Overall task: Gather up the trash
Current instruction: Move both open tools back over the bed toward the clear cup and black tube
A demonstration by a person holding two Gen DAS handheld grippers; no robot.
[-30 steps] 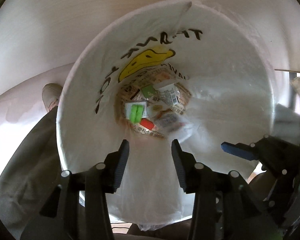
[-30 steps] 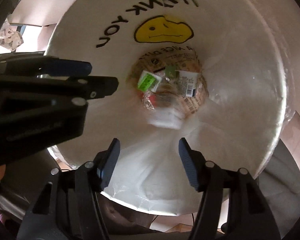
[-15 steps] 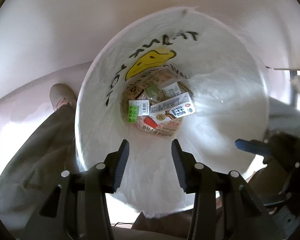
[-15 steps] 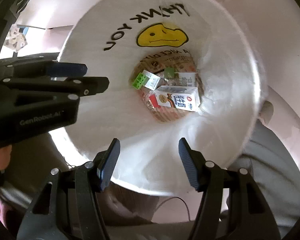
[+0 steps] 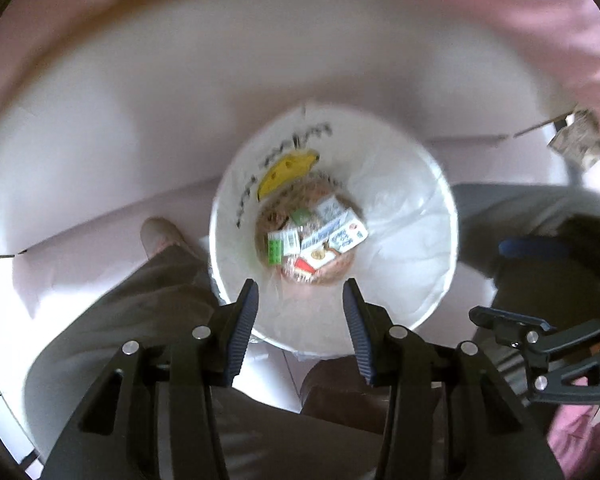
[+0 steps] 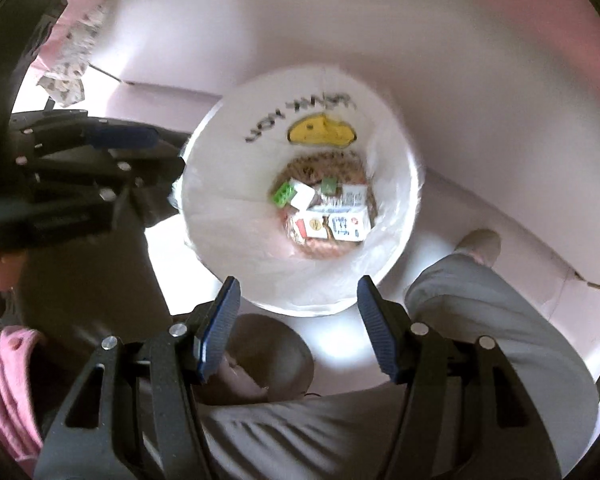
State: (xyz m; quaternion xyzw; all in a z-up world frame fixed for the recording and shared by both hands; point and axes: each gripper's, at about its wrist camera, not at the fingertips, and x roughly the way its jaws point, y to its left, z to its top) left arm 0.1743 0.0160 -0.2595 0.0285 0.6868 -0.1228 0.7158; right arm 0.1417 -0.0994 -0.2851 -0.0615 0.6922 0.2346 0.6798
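A round bin lined with a white plastic bag [image 5: 412, 240] printed with a yellow smiley stands below both grippers; it also shows in the right wrist view [image 6: 228, 240]. Several pieces of trash lie at its bottom, among them a white milk carton [image 5: 336, 240] [image 6: 336, 226] and a green and white packet [image 5: 280, 244] [image 6: 290, 194]. My left gripper [image 5: 300, 300] is open and empty, well above the bin. My right gripper [image 6: 296, 300] is open and empty, also above it. Each gripper shows at the side of the other's view.
The person's grey-trousered legs [image 5: 140, 320] [image 6: 480, 320] and shoes [image 5: 160, 232] [image 6: 480, 244] stand on either side of the bin on a pale floor. Pink fabric [image 5: 540, 20] and a patterned cloth [image 6: 68, 64] hang at the upper edges.
Both grippers have risen away from the bin, which looks much smaller now. The milk carton fell in and lies at the bottom. Both stayed open.
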